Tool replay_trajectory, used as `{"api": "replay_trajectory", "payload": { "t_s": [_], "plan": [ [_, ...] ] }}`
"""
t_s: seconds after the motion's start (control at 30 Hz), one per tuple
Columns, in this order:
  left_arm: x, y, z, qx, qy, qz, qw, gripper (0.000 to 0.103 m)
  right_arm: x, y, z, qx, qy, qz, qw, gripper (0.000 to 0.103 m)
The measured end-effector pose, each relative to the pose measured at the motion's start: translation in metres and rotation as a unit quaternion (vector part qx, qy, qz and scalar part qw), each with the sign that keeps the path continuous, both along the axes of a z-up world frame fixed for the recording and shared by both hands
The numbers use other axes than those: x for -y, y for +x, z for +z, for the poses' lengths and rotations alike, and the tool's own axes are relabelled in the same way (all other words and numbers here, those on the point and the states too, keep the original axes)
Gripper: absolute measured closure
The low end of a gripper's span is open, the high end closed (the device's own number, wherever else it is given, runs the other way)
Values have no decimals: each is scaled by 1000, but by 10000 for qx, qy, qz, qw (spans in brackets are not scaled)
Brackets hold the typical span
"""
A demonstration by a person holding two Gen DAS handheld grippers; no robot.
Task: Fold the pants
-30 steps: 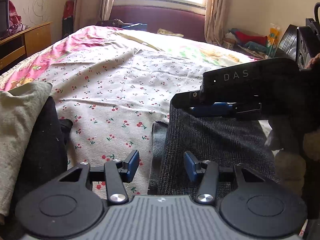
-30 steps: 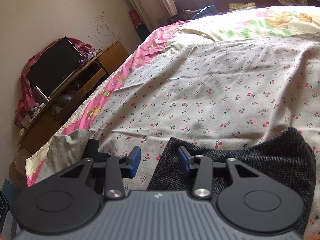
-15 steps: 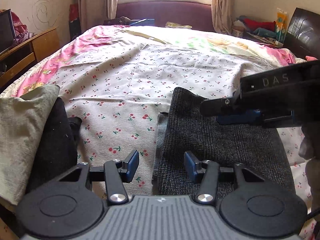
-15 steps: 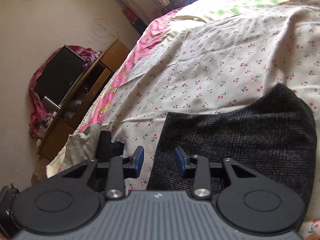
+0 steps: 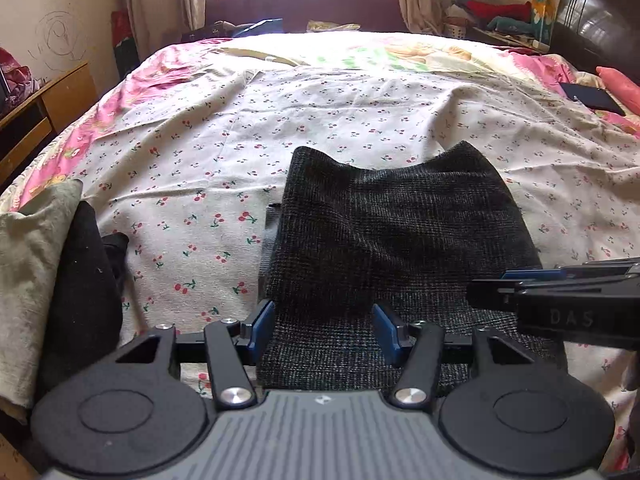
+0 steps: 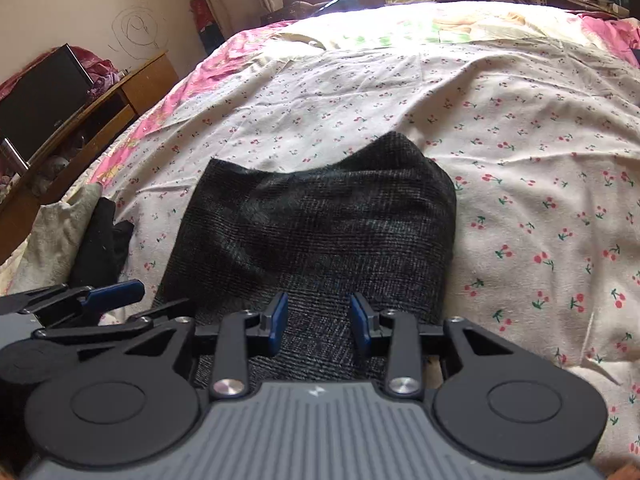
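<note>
Left gripper (image 5: 323, 330) is hovering low at the near edge of the bed, fingers (image 5: 262, 322) apart, gripping nothing, its right finger over the pants. Right gripper (image 6: 318, 326) is sitting just beside it on the right, fingers (image 6: 362, 322) also spread and empty, both blue pads over the fabric; whether they touch it I cannot tell. Dark grey checked pants (image 5: 384, 232) are lying folded in a compact block at the near edge of the bed, far edge dipping in the middle with both far corners raised. Cherry-print sheet (image 5: 208, 168) is covering the bed around them. Black garment (image 5: 86, 280) and beige cloth (image 5: 28, 264) are piled at the near left corner. Dark flat object (image 5: 592, 98) is lying near the far right edge.
</note>
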State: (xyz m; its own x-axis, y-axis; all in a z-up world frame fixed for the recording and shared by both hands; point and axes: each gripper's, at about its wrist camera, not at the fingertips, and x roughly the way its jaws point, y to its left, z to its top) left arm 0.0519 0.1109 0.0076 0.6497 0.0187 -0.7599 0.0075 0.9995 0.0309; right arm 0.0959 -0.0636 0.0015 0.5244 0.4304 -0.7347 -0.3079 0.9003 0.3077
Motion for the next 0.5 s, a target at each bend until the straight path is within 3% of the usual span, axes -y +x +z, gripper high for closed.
{"api": "replay_trajectory", "payload": {
  "t_s": [0.07,0.13,0.27,0.4,0.5],
  "plan": [
    [5,4,-9,-352,-159,-31,9992,36,1,-4,-5,29,-92,21,10000,70],
    [11,5,-14,-530,-38,-14,9986,36,2,-11,1,131,-133,-14,9998,69],
    [24,-1,5,-328,521,-99,9981,36,13,-28,14,315,87,-28,9995,67],
    [24,-7,14,-99,306,32,9995,35,15,-35,16,454,53,-25,9990,67],
    [28,-13,2,-119,152,86,9998,35,17,-35,15,511,-20,-35,9987,67]
  ]
}}
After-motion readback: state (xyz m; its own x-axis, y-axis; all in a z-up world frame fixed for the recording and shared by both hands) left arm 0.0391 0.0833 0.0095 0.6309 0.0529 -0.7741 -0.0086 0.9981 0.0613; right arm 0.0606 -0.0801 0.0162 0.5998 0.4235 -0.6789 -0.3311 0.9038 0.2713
